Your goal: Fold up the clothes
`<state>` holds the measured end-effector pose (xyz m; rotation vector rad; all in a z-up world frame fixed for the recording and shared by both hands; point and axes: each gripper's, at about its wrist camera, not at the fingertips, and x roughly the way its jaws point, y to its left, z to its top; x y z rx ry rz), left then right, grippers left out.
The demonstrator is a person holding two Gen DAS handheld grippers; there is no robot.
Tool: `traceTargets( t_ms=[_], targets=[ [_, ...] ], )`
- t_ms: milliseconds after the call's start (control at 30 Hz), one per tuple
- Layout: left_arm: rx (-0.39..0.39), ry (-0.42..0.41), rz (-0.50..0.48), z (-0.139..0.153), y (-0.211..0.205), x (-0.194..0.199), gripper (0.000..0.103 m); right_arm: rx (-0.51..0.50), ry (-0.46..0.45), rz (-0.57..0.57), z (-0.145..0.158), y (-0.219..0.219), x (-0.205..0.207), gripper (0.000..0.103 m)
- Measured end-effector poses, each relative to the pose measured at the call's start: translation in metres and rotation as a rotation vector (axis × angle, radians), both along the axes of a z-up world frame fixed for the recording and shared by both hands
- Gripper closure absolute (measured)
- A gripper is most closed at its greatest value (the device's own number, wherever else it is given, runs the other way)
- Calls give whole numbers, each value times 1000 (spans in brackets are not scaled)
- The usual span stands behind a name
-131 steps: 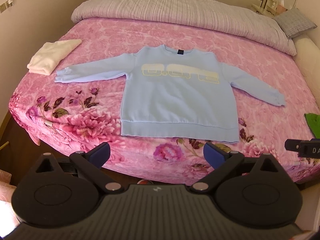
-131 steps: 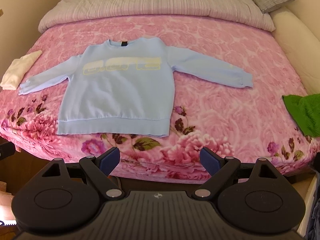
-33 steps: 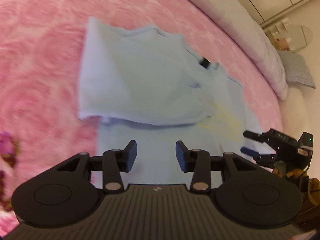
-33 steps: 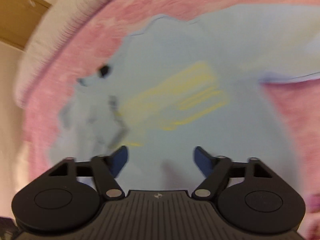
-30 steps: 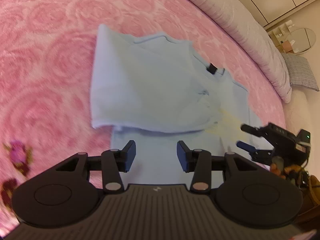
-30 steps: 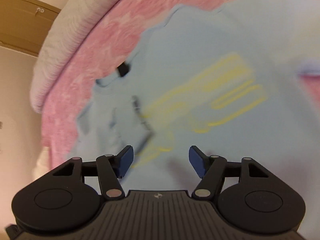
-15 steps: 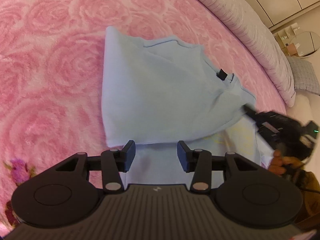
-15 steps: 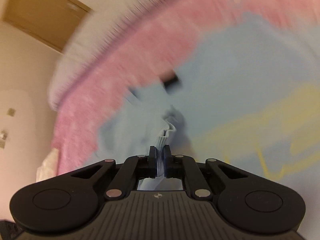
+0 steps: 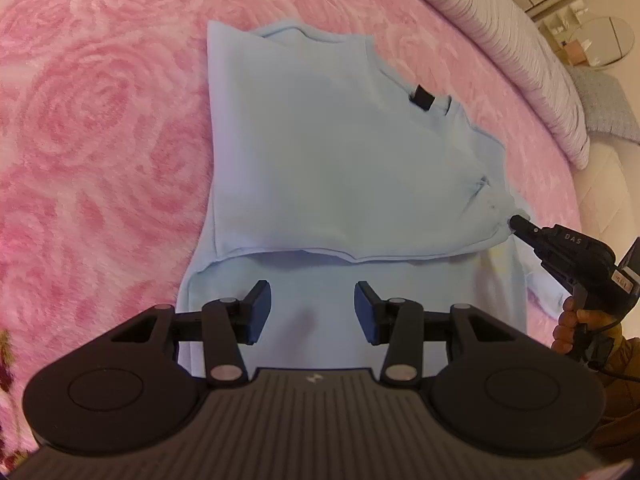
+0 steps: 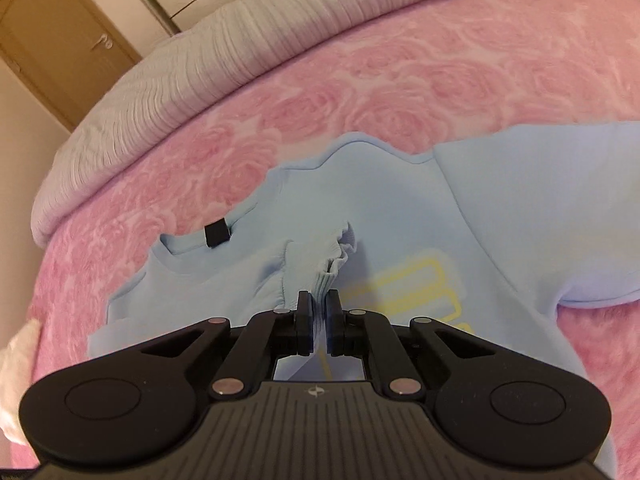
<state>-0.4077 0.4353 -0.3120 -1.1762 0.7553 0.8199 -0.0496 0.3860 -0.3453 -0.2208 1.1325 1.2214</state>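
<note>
Now right gripper pinches sweatshirt cuff; left gripper spread, empty, over near hem on pink bedspread.

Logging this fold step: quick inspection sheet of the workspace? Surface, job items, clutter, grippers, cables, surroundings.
Surface: bed with pink rose blanket, grey striped duvet along its far edge.
Job's things: light blue sweatshirt, one side folded over the body; ribbed cuff bunched up; yellow print partly showing.
Clutter: pale folded cloth at the frame edge.
Grippers: right gripper shut on the cuff; left gripper open over the sweatshirt's lower body, holding nothing.
Cables: thin dark lead below the hand holding the right gripper.
Surroundings: wooden door, grey pillow, round mirror.
</note>
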Motion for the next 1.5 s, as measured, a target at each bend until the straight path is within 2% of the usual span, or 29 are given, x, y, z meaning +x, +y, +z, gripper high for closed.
traceTargets(
  t_ms=[100, 133, 167, 200, 267, 367, 533, 700, 800, 900, 1000, 1033, 1067, 1100, 1167, 1233, 1333, 1400, 1433, 1500],
  targets=[
    [4, 13, -19, 2, 0, 8, 63, -112, -5, -28, -17, -1, 10, 92],
    [8, 18, -26, 4, 0, 11, 63, -143, 8, -43, -22, -3, 16, 82],
    [12, 20, -33, 6, 0, 15, 63, -160, 13, -58, -23, -7, 20, 80],
    [18, 25, -39, 8, -1, 19, 63, -154, 13, -78, -20, -15, 26, 80],
    [20, 37, -47, 10, -2, 29, 63, -131, 23, -125, -14, -33, 42, 72],
    [20, 50, -59, 12, -5, 48, 63, -127, 113, -236, -14, -72, 78, 69],
    [23, 28, -104, 18, -19, 87, 63, -106, 253, -572, -22, -155, 176, 64],
    [24, 27, -127, 20, -34, 116, 62, 22, 343, -872, -33, -226, 260, 61],
    [30, 37, -122, 22, -38, 125, 62, 74, 342, -944, -40, -242, 294, 55],
    [42, 54, -111, 27, -39, 131, 61, 68, 322, -942, -51, -239, 316, 55],
    [61, 68, -88, 31, -36, 133, 60, 75, 320, -911, -59, -228, 327, 57],
    [66, 66, -77, 33, -35, 133, 60, 68, 303, -889, -56, -222, 328, 65],
    [70, 63, -66, 35, -33, 134, 60, 56, 280, -863, -53, -215, 328, 90],
    [71, 55, -54, 37, -32, 133, 60, 45, 257, -837, -49, -208, 328, 94],
    [73, 40, -32, 41, -31, 133, 60, 45, 189, -754, -33, -190, 321, 95],
    [77, 25, -19, 46, -32, 131, 60, 90, 78, -610, -3, -165, 298, 95],
    [65, 3, 12, 47, -36, 128, 60, 174, -81, -268, 51, -120, 230, 95],
    [53, -14, 33, 47, -39, 126, 60, 212, -143, -20, 76, -98, 170, 95],
    [44, -23, 43, 45, -42, 126, 60, 210, -139, 87, 79, -91, 141, 93],
    [28, -40, 63, 41, -46, 127, 60, 187, -115, 282, 80, -80, 84, 67]
  ],
)
